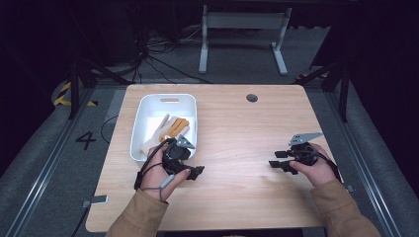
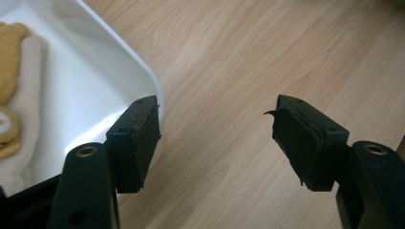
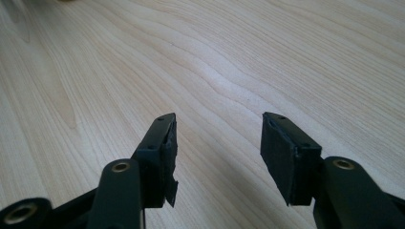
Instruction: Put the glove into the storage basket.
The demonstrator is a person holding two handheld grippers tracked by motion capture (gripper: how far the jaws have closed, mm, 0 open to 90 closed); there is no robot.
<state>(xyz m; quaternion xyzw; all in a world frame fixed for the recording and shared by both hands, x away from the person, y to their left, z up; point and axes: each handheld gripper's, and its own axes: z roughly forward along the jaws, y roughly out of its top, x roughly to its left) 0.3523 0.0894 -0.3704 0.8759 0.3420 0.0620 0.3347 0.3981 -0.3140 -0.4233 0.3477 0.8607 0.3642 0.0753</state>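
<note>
In the high view a white bin (image 1: 143, 129) sits left of centre on the wooden table (image 1: 237, 143), its long axis running up and down the frame, handle slot at the top end. Inside lie cream and orange gloves (image 1: 170, 127), their fingers slanting toward the upper right. The left gripper (image 1: 193, 172) sits just below the bin's lower right corner, jaws spread with nothing between them. The right gripper (image 1: 276, 161), at the right of the frame and well apart from the bin, points left, jaws also spread and empty.

The left gripper view adds the bin's rounded corner (image 2: 143, 76) at upper left, with the gloves (image 2: 19, 95) at the left edge. The right gripper view shows bare wood grain (image 3: 215, 57) between its gaping jaws.
</note>
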